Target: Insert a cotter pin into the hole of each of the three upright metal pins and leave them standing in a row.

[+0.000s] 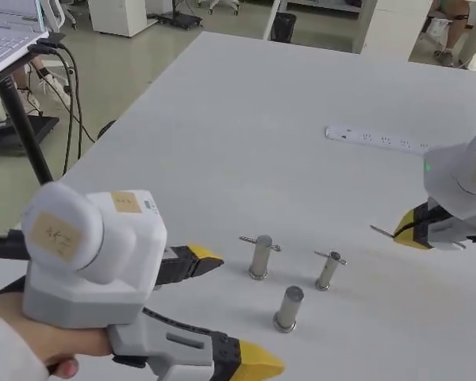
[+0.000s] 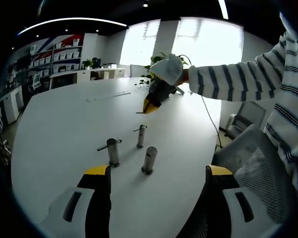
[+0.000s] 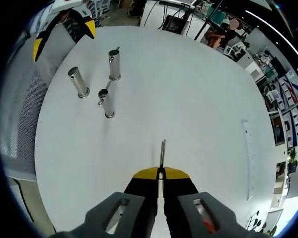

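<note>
Clenching the last cotter pin (image 3: 162, 153), the right claw (image 3: 161, 174) needed aligning with the bare metal pin (image 1: 288, 308); the left claw (image 2: 158, 173) gaped.

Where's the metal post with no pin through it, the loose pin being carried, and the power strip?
bare metal post (image 1: 289, 308), head view, middle of its shaft.
cotter pin (image 3: 162, 154), right gripper view, middle of its exposed stem.
power strip (image 1: 377, 139), head view, middle of its top face.
</note>
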`<state>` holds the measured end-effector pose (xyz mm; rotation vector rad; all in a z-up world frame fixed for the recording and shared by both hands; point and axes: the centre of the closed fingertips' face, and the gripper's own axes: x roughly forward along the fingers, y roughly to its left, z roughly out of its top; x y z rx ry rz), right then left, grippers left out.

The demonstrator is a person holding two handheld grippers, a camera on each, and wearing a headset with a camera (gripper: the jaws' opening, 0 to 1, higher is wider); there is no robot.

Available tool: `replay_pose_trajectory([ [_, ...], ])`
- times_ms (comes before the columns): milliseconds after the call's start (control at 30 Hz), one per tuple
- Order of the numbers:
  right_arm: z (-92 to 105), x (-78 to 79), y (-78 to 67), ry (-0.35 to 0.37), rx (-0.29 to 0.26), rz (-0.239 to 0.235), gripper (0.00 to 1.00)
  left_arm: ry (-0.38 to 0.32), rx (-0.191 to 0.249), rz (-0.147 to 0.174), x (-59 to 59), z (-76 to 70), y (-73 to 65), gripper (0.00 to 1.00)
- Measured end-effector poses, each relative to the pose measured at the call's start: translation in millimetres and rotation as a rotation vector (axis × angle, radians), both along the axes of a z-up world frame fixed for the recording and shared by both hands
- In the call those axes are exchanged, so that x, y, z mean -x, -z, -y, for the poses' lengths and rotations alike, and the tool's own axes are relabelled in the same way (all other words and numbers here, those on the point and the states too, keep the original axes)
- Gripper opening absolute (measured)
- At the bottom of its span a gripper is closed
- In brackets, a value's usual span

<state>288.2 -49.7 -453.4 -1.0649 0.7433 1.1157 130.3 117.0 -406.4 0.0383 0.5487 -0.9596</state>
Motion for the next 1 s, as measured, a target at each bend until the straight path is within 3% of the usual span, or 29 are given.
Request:
replay_pose_trajectory([
  [267, -7.7, 14.2, -14.8, -0.03, -0.042, 0.061, 0.0, -0.01, 0.027, 0.01, -9.2, 5.7, -6.9, 0.74],
  [367, -9.9, 19.2, -19.5, -0.042, -0.049, 0.078, 0.0, -0.009, 0.015, 0.008, -13.3, 8.2, -4.7, 0.73],
  [467, -14.0, 21.8, -28.3, -0.065, -0.056, 0.132, 0.0, -0.003, 0.019, 0.005, -15.9, 11.2, -5.7, 0.71],
  [767, -30.6, 32.9, -51.8, -0.094, -0.128, 0.235, 0.0, -0.024, 0.1, -0.013, -33.6, 20.0, -19.6, 0.64],
  [867, -35.8, 37.5, -58.3, -0.099, -0.149, 0.255, 0.0, -0.033, 0.149, -0.025, -39.4, 24.5, -26.9, 0.61],
  [1000, -42.1, 45.2, -65.4, -0.108, -0.167, 0.277, 0.0, -0.039, 0.155, -0.033, -44.5, 28.1, -27.8, 0.58],
])
